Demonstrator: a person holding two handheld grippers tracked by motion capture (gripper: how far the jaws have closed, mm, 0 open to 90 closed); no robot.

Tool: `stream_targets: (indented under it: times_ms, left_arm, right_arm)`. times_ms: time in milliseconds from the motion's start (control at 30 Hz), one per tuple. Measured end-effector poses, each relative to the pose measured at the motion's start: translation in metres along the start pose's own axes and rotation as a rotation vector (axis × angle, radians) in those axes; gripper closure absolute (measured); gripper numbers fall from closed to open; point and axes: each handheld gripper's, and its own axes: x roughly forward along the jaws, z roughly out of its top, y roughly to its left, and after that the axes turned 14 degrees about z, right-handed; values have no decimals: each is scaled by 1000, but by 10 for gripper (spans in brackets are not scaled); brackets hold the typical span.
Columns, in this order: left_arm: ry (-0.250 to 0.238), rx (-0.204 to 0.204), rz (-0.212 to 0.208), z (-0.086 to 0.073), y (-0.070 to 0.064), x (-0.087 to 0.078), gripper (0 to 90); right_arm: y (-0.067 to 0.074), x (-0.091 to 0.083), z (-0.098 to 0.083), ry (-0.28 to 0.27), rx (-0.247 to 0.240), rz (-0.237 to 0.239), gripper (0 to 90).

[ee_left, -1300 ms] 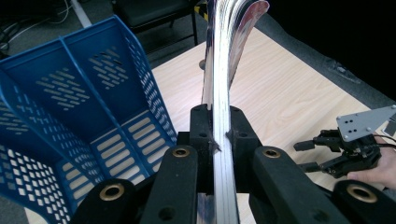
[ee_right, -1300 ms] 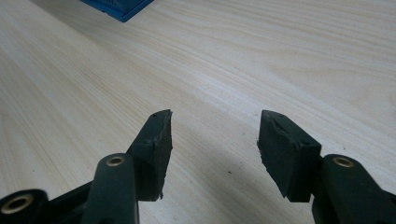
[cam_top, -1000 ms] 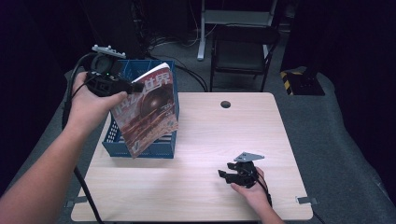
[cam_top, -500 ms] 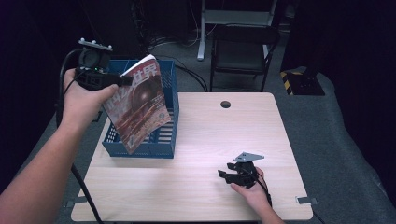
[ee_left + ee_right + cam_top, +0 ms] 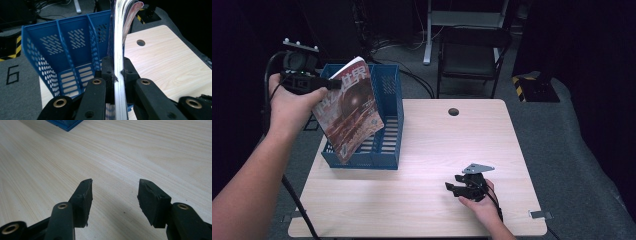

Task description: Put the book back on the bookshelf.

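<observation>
Pale wooden table (image 5: 422, 150) in dark room, blue file rack (image 5: 387, 120) at left, red-covered magazine (image 5: 349, 110) tilted, clamped by left gripper (image 5: 329, 84), right gripper (image 5: 452, 187) resting agape, nothing between jaws.

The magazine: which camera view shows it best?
The high view: the magazine shows its whole cover, tilted over the blue file rack, pinched by the left claw. The left gripper view gives only its page edges; the right gripper view shows bare table.
</observation>
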Motion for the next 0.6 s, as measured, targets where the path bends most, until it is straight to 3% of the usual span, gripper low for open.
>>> stream_targets:
  times_ms: [600]
  left_arm:
    - [5,-51,48,-2,21,2,835]
  right_arm:
    - [0,1,0,6,-1,2,452]
